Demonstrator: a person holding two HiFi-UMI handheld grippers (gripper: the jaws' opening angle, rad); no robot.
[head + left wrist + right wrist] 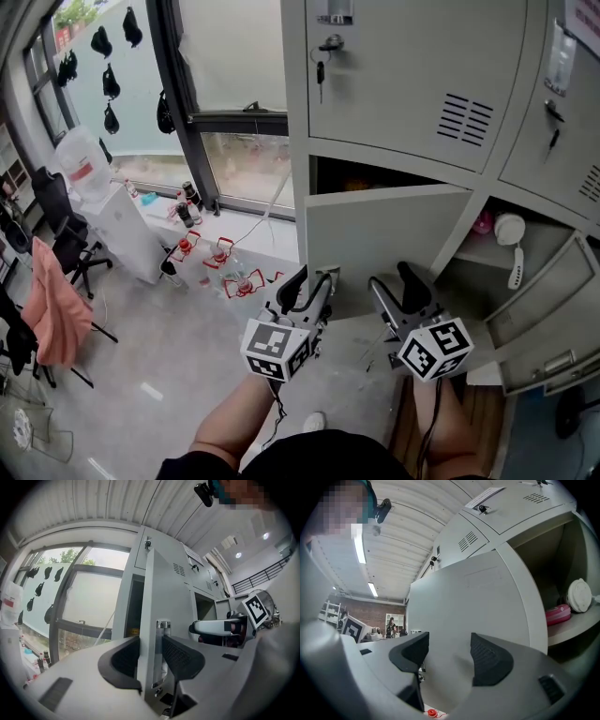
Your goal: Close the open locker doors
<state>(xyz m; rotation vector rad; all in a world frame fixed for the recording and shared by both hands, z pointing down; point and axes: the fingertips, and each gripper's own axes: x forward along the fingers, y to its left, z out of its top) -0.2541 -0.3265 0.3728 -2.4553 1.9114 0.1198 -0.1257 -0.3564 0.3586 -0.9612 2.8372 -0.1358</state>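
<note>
Grey locker door (165, 585) sits edge-on, clamped in our left gripper (151, 645); our right gripper (448, 645), jaws apart, faces it.

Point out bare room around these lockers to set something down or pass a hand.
Free: the grey floor between the chair draped in pink cloth and the grey metal lockers; the lower right compartment under the grey shelf looks bare. Crowded: the shelf itself, holding a pink object and a white round device, and the window foot with red-fitted bottles.
</note>
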